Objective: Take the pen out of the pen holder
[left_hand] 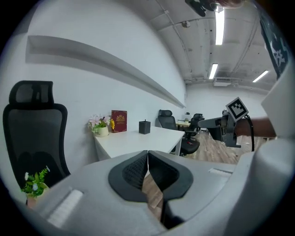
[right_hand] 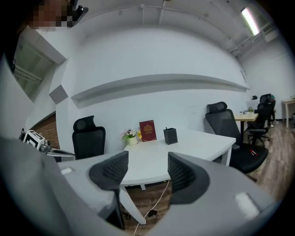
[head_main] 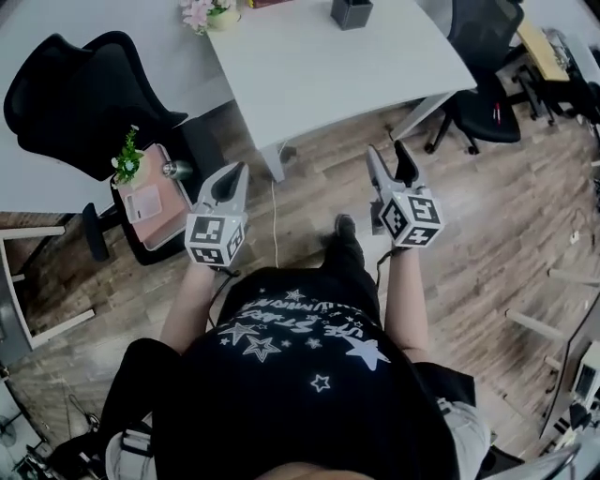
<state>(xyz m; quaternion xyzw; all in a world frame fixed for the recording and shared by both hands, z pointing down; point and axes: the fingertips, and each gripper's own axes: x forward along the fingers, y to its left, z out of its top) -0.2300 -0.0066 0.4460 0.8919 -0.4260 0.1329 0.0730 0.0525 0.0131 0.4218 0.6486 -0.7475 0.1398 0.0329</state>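
Open wooden floor (head_main: 319,164) runs ahead of me to the white table (head_main: 328,75). At its back the pen holder (head_main: 352,13) stands apart from flowers (head_main: 202,13) and, seemingly, a red book (right_hand: 148,130). A black chair (head_main: 84,94) flanks my left.

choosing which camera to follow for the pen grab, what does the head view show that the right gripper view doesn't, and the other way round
Only the head view: the person's star-printed shirt and a small plant on a pink stand.

Only the right gripper view: the red book standing on the desk, the long wall ledge and a ceiling light.

Both: the white desk, the black pen holder on it, the flowers, and the right gripper, open with nothing between its jaws.
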